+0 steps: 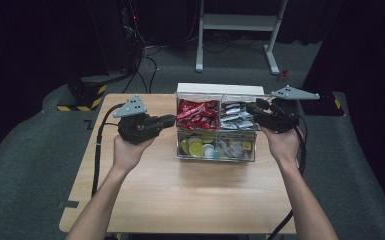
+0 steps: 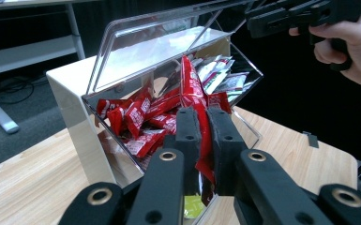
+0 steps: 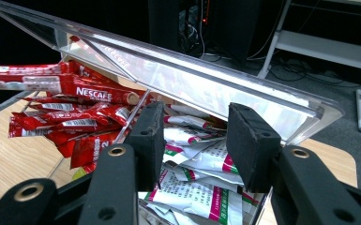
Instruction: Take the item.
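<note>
A clear plastic box (image 1: 215, 90) with four compartments stands at the table's back middle, its lid (image 2: 159, 44) raised. Red Nescafe stick sachets (image 1: 196, 114) fill the back left compartment and white sachets (image 1: 237, 118) the back right. My left gripper (image 2: 204, 115) is shut on one red sachet (image 2: 192, 89), which stands up out of the pile; in the high view this gripper (image 1: 172, 119) is at the box's left side. My right gripper (image 3: 194, 126) is open just above the white sachets (image 3: 201, 187), under the raised lid (image 3: 206, 84), and reaches in from the right (image 1: 250, 106).
The front compartments hold yellow and green round capsules (image 1: 197, 147) and grey ones (image 1: 232, 147). Bare wooden table (image 1: 180, 200) stretches in front of the box. A white desk frame (image 1: 235, 22) and a yellow-black striped block (image 1: 87, 95) stand on the floor behind.
</note>
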The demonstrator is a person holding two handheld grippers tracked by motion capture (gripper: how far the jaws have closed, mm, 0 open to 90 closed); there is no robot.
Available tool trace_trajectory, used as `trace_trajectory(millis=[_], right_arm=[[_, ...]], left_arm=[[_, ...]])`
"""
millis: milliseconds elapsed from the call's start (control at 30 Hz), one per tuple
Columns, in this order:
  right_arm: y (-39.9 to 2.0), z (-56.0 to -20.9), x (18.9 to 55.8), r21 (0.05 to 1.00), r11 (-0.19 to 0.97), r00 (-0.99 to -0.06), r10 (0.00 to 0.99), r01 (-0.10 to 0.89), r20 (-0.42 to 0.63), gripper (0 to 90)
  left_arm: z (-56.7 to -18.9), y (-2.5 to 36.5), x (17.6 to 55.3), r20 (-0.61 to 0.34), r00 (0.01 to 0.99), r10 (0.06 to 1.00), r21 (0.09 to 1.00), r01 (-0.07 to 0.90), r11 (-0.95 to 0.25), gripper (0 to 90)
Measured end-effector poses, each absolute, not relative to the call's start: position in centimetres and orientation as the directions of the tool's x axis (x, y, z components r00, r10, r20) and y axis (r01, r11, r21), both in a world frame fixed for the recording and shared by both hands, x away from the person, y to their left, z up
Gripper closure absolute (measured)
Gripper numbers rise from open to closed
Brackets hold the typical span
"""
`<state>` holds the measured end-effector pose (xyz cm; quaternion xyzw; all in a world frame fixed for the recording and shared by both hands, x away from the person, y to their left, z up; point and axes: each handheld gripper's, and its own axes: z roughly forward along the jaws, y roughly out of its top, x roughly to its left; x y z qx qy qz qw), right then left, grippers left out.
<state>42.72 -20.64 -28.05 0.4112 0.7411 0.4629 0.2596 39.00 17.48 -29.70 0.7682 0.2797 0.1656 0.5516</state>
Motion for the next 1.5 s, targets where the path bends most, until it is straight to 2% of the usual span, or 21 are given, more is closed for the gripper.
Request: trace_trajectory(millis=[533, 1500], right_arm=[[-20.6, -28.2, 42.8, 0.898, 0.229, -0.528, 0.849, 0.375, 0.004, 56.7], [-20.5, -28.1, 42.9, 0.896, 0.233, -0.525, 0.851, 0.379, 0.001, 56.6]], left_arm=[[-30.2, 19.7, 37.5, -0.064, 0.766, 0.64, 0.946, 0.251, -0.206, 83.9], [-32.2, 26.1, 35.3, -0.11, 0.653, 0.749, 0.955, 0.278, -0.101, 83.9]])
